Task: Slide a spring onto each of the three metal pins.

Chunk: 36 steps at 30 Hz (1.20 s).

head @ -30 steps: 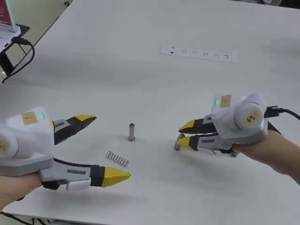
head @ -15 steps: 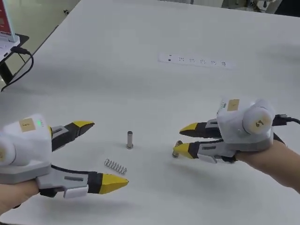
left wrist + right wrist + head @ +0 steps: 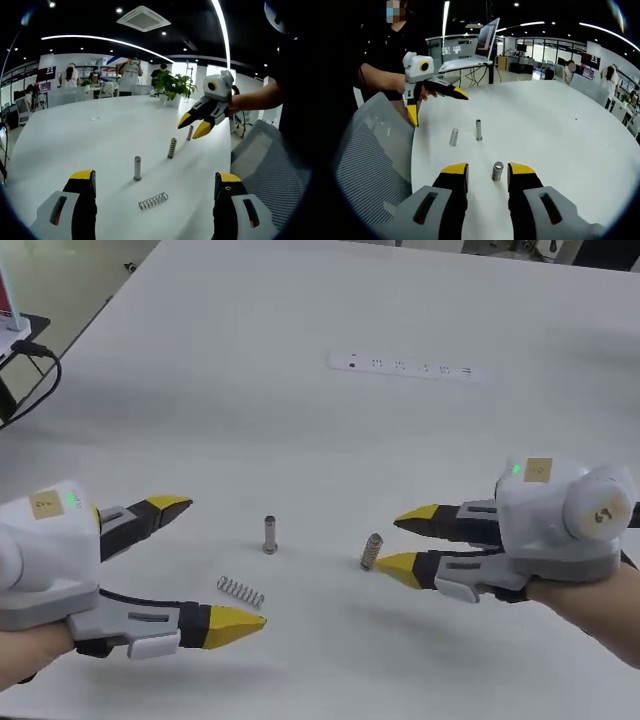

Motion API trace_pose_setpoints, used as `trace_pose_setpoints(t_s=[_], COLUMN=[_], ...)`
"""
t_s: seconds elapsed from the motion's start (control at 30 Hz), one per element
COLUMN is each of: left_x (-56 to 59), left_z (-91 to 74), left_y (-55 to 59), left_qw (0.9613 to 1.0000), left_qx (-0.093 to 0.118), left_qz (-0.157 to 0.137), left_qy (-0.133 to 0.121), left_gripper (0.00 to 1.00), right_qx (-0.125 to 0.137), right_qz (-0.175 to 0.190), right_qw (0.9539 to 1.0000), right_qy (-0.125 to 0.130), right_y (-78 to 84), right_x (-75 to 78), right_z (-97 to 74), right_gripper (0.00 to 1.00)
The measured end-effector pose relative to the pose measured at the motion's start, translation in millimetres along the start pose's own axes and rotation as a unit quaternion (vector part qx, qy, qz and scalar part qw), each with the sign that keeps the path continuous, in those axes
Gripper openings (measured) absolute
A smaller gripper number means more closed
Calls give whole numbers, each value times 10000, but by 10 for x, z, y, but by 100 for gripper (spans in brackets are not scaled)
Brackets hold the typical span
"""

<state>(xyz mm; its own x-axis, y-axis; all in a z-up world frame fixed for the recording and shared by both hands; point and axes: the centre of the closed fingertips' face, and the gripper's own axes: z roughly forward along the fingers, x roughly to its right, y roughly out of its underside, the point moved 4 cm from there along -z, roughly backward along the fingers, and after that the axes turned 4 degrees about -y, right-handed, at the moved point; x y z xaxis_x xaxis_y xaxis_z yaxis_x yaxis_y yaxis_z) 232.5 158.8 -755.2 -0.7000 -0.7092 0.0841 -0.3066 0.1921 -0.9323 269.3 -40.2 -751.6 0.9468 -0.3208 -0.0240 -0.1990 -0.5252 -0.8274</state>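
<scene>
Fingers apart, left gripper (image 3: 222, 562), right gripper (image 3: 389, 540); coiled spring (image 3: 240, 591) flat near smooth cylindrical pin (image 3: 270, 534), probably steel.

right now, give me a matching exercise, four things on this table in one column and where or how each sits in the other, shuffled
Things
1 bare pin
2 loose spring
3 spring-covered pin
4 power strip

Place or state
a lying flat on the table
b at the far side
c upright, nothing on it
d upright, just ahead of the right gripper

Pairs: 1-c, 2-a, 3-d, 4-b
</scene>
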Motion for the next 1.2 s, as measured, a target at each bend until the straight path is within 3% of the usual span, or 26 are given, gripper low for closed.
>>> trace_pose_setpoints(t_s=[0.37,0.67,1.2], left_x=[16,3,-38], left_z=[-19,-42,-66], left_y=[14,24,-2], left_qw=[10000,10000,10000], left_qx=[-2,-13,-32], left_qz=[-7,-16,10], left_qy=[49,36,21], left_gripper=[97,97,97], right_qx=[118,-124,-165], right_qz=[186,234,-292], right_qw=[9998,9994,9970], right_qy=[-15,-211,-699], right_y=[37,158,-184], right_x=[-135,-181,-290], right_z=[-59,-5,364], right_gripper=[28,24,22])
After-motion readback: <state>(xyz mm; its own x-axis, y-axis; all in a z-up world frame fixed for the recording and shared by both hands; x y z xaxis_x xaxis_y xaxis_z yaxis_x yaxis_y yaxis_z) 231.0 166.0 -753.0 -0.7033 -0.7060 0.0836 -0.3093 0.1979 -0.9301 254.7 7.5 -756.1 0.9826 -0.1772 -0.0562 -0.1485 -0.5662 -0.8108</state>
